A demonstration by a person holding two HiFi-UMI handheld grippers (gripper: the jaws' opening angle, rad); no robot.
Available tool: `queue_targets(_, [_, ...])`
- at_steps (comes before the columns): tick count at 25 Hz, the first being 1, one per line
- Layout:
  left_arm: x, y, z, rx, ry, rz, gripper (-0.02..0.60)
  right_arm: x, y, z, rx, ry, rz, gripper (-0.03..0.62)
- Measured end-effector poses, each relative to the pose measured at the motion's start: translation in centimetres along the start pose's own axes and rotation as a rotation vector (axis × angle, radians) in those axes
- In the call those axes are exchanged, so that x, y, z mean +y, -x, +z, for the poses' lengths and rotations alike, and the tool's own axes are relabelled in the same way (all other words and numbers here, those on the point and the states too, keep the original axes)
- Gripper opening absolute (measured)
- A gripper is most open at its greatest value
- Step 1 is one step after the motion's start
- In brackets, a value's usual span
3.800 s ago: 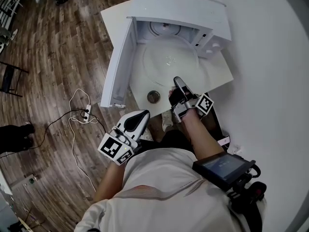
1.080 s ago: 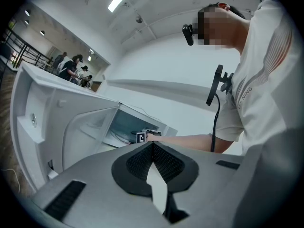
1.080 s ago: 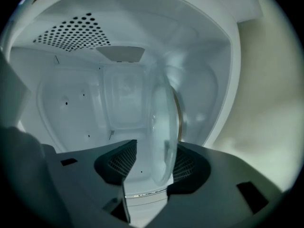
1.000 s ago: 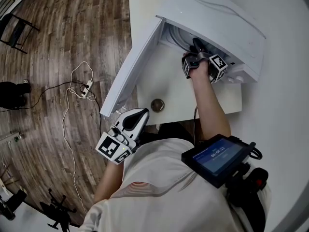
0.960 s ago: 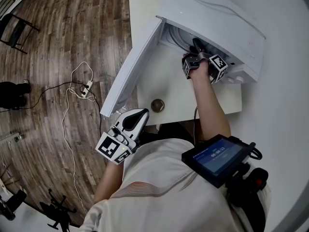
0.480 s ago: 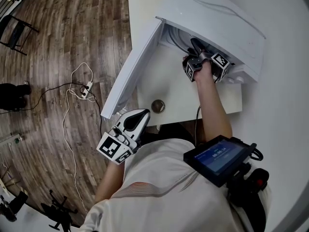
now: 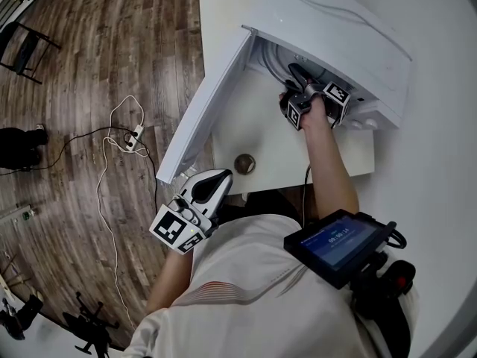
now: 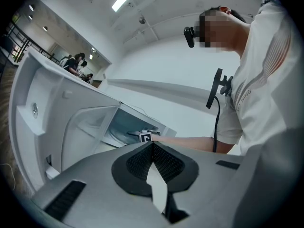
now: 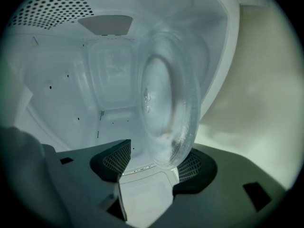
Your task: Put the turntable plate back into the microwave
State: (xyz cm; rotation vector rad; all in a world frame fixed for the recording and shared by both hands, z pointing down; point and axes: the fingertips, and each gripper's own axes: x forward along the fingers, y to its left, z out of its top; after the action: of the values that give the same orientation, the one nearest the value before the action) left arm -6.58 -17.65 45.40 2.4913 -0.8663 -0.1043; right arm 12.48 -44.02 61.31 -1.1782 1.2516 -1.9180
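Glass turntable plate point(image 9: 167, 94) stands between just-opened jaws of the right hand-held gripper point(image 9: 156, 159).

Microwave point(image 7: 335, 28) sits on the table point(image 7: 223, 13), towards its right side, with the door point(image 7: 205, 114) swung out to the left. Plate point(image 9: 166, 94) is inside the microwave now. In front, near the table's front edge, lies a small round piece point(image 7: 244, 162). Off to the left, a cable point(image 7: 108, 177) trails across the floor point(image 7: 89, 66).
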Motion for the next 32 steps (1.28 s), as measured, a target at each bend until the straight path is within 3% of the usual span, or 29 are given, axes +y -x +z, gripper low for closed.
queue_targets(14, [-0.4, -0.2, -0.1, -0.001, 0.012, -0.018, 0.011, -2.7, -0.1, -0.2, 0.046, -0.010, -0.018, 0.262])
queue_targets(22, [-0.4, -0.5, 0.0, -0.001, -0.002, -0.030, 0.011, -1.1, 1.8, -4.8, 0.247, 0.162, 0.141, 0.262])
queue_targets(27, [-1.7, -0.1, 0.8, 0.006, -0.040, -0.082, 0.011, 3.2, 7.8, -9.8, 0.321, 0.441, 0.314, 0.256])
queue_targets(31, [-2.7, 0.9, 1.2, 0.006, -0.070, -0.134, 0.011, 6.8, 13.1, -11.5, 0.162, 0.745, 0.381, 0.068])
queue_targets(32, [-3.1, 1.2, 1.3, 0.005, -0.079, -0.150, 0.011, 7.4, 14.4, -11.8, 0.121, 0.817, 0.380, 0.046])
